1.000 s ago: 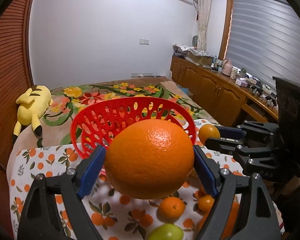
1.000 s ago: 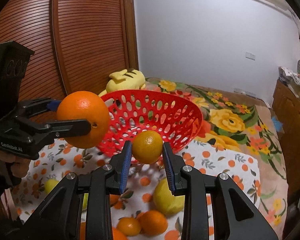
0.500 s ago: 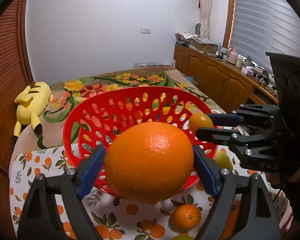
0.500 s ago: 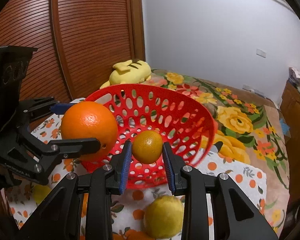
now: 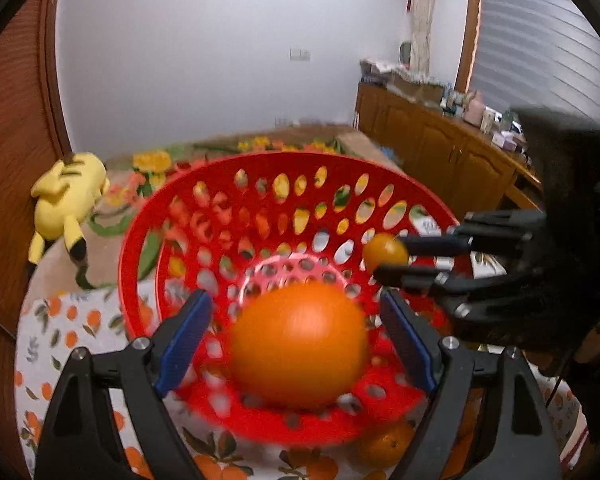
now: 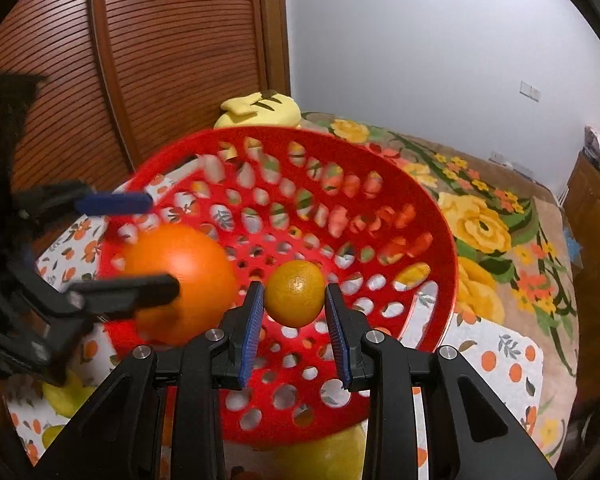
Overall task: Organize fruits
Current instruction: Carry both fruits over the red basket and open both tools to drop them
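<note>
1. My left gripper point(image 5: 296, 320) is spread wide; the big orange point(image 5: 300, 340) sits blurred between its pads, touching neither, inside the red basket point(image 5: 260, 168).
2. My right gripper point(image 6: 296, 308) pinches the small tangerine point(image 6: 297, 294) above the basket floor, inside the rim.
3. A gap separates both fruits.

Large orange point(image 5: 298, 344) in basket point(image 5: 260, 164), left of mandarin point(image 6: 296, 294).
</note>
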Motion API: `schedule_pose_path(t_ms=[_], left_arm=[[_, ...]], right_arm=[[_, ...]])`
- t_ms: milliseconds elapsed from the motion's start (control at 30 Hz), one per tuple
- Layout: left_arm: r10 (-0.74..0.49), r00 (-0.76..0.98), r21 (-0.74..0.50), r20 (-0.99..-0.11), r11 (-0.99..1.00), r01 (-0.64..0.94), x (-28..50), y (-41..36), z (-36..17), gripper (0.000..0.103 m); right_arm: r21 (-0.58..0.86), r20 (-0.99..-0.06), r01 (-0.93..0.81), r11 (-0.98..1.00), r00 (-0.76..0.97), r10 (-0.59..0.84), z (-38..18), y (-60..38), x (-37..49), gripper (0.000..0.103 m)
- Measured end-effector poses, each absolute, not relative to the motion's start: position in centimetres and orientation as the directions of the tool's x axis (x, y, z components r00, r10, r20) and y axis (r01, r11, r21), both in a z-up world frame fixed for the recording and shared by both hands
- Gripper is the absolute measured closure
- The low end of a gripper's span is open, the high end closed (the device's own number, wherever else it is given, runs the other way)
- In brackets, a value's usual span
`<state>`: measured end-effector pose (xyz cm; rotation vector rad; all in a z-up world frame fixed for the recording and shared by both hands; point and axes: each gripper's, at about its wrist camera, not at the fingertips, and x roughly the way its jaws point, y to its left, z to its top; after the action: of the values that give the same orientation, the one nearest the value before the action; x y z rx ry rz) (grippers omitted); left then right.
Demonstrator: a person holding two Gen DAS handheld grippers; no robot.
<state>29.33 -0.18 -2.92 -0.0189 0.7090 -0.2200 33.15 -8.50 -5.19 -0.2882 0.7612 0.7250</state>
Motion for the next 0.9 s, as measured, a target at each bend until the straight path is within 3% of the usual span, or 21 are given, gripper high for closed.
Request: schedule_pose_path(t_ms=[533, 600, 900], left_arm=[[-0.203, 0.766, -0.118, -0.609, 0.979, 0.166, 26.7, 1.9, -1.7, 0.017], [-0.205, 0.767, -0.12, -0.608, 0.979, 0.166, 26.4, 1.9, -1.6, 0.017], [-0.223, 0.773, -0.152, -0.594, 0.975, 0.164, 23.0, 2.6, -2.1, 0.017]], right_arm=[[0.045, -0.717, -0.681, 0.731, 0.488, 0.498, -4.9, -8.5, 32.6, 0.072], [0.052, -0.712, -0.674, 0.737, 0.493, 0.501, -4.8, -8.6, 32.3, 0.063], [0.077, -0.671, -0.636, 0.768, 0.537, 0.512, -3.2, -10.7, 28.8, 0.063]])
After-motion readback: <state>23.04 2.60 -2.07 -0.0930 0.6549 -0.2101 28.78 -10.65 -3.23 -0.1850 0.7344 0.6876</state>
